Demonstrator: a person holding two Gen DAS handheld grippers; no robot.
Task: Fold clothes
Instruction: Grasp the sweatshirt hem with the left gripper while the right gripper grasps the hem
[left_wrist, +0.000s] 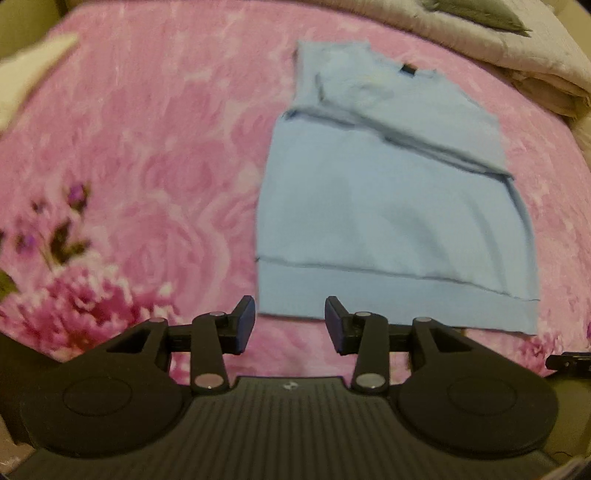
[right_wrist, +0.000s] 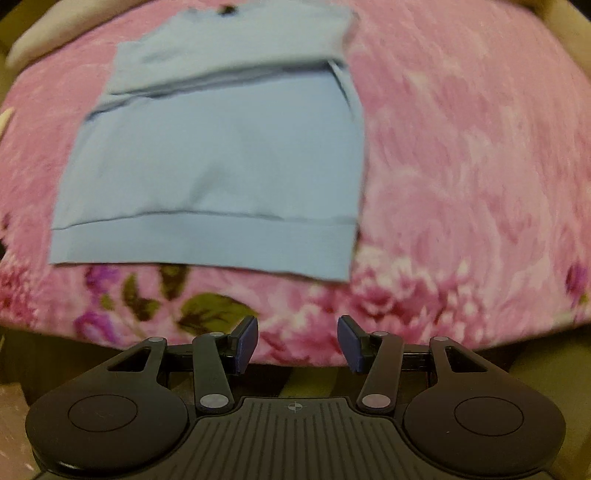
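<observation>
Blue shirt (left_wrist: 388, 206) lies flat on the pink flowered blanket (left_wrist: 147, 147), sleeves folded in. Left gripper (left_wrist: 290, 325) hangs at its hem, right gripper (right_wrist: 298, 343) nearer the blanket's edge; both fingers apart, empty.

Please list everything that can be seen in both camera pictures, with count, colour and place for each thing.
shirt: one, light blue, lying flat and partly folded on the blanket, hem nearest the grippers
label: one, dark, at the shirt's collar, on the far end
blanket: one, pink with flower print, spread under the shirt
quilt: one, beige, bunched at the far right edge in the left wrist view
pillow: one, grey, on top of the quilt; only part shows
pale cloth: one, cream, at the far left edge; too blurred to identify
left gripper: one, black with blue pads, open, empty, above the near hem of the shirt
right gripper: one, black with blue pads, open, empty, over the blanket's near edge
</observation>
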